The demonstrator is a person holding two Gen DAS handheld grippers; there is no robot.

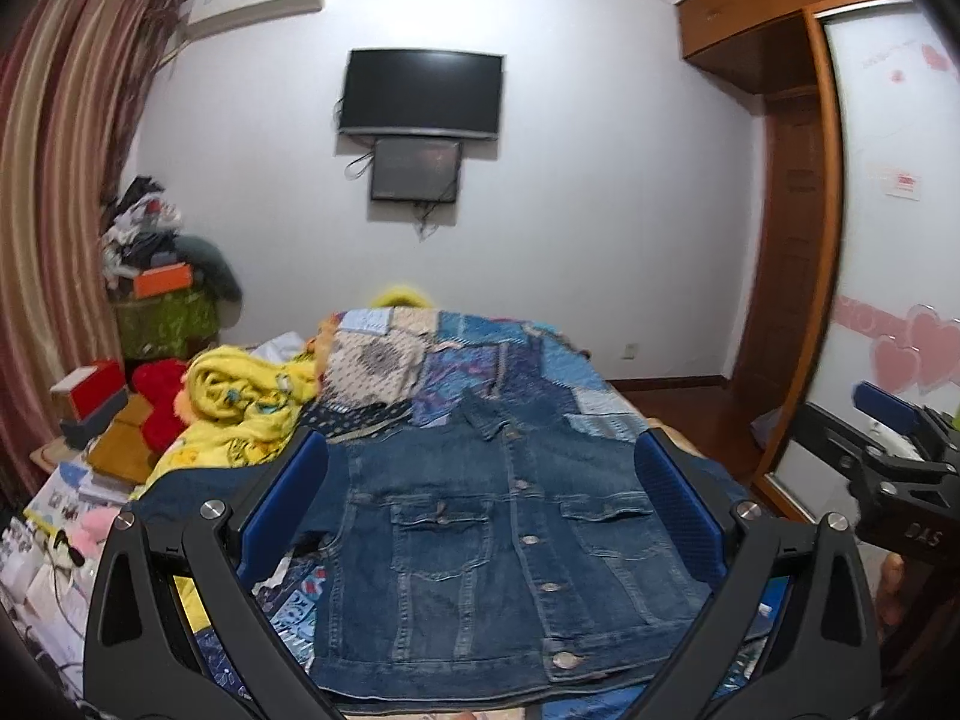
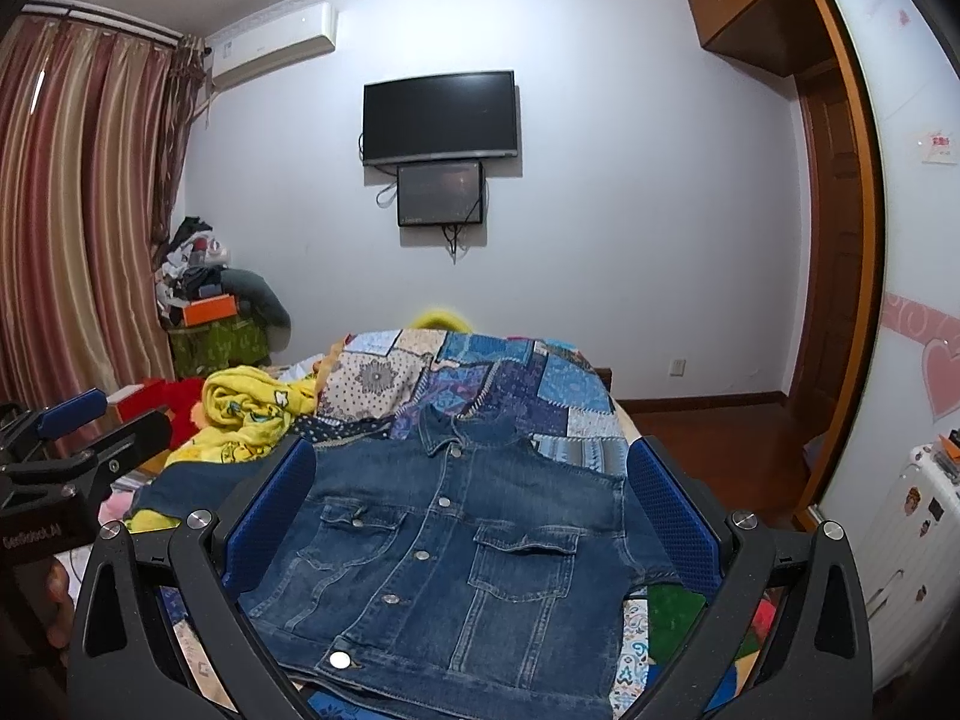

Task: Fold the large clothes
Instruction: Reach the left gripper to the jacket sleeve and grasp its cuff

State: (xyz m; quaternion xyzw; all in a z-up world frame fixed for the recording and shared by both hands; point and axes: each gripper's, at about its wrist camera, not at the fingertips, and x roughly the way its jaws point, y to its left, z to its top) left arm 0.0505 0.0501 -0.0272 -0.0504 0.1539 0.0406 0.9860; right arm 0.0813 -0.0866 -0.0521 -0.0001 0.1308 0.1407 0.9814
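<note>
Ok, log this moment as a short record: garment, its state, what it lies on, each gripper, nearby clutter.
garment: denim jacket
state: spread flat, front up, buttoned, collar toward the far wall
surface: patchwork quilt on the bed
left gripper: open, above the jacket, holding nothing
right gripper: open, above the jacket, holding nothing
clutter: yellow blanket bunched left of the jacket
fold: not yet begun

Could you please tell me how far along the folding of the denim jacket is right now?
Done: the blue denim jacket lies flat and buttoned, front up, on the patchwork quilt. In hand: nothing; the left gripper and right gripper are open above it. Left: every fold.
</note>
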